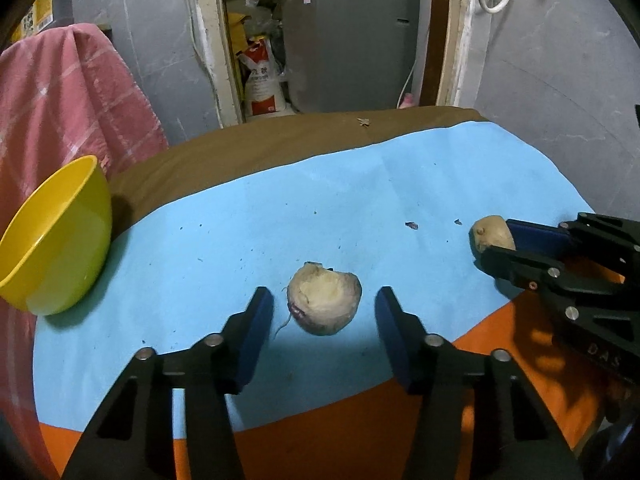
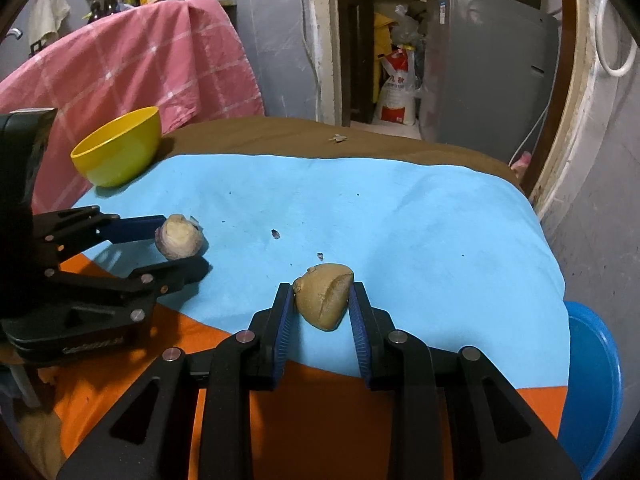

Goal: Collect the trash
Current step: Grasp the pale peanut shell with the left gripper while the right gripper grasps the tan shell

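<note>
A pale cut root piece with purple skin [image 1: 325, 303] lies on the blue mat [image 1: 360, 200]. My left gripper [image 1: 325, 308] is open, its blue pads on either side of the piece, apart from it. It also shows in the right wrist view [image 2: 180, 237]. A brown cut potato piece [image 2: 325, 300] sits between the pads of my right gripper [image 2: 322, 300], which is shut on it. In the left wrist view the potato piece [image 1: 493, 233] shows at the right, held by the right gripper [image 1: 496, 240].
A yellow bowl [image 1: 52, 236] stands at the mat's left edge, also in the right wrist view [image 2: 120, 146]. A pink cloth [image 1: 60, 100] hangs behind it. A blue bin [image 2: 592, 380] sits beyond the table's right edge. Small scraps [image 2: 276, 234] lie on the mat.
</note>
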